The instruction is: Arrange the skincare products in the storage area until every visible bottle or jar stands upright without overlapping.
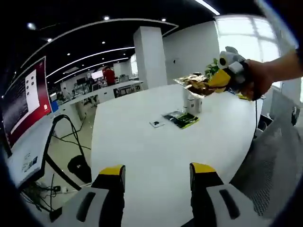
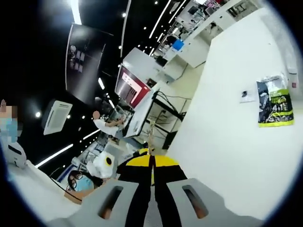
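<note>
On the table: a broad white round-edged table (image 1: 156, 156) carries a flat green-and-black printed packet (image 1: 181, 119), a small white card with a dark square (image 1: 156, 124) beside it, and two pale cylindrical containers (image 1: 193, 102) standing upright just behind the packet.
Hard to make out: the pale containers are small and partly covered by the crinkled gold foil wrapper (image 1: 194, 84) held in front of them, so their labels and caps cannot be read; whether they touch each other cannot be told.
Cut off: in the right gripper view the green-and-black packet (image 2: 274, 101) lies near the frame's edge, the white card (image 2: 245, 94) beside it, and only a sliver of a pale object (image 2: 294, 79) shows at the edge.
Left gripper (image 1: 157, 176): its yellow-tipped black jaws stand well apart over bare tabletop, holding nothing; the packet and containers lie ahead of it, well apart from the tips.
Right gripper (image 2: 152, 163): jaws pressed together on a thin gold strip of the foil wrapper (image 2: 152, 137) sticking out from the tips; in the left gripper view it (image 1: 214, 81) is raised above the table in a person's hand (image 1: 262, 78), with the foil hanging just over the containers.
Surroundings: a red-and-white screen (image 1: 26, 101), a white square pillar (image 1: 150, 56), a grey mesh chair back (image 1: 272, 156).
</note>
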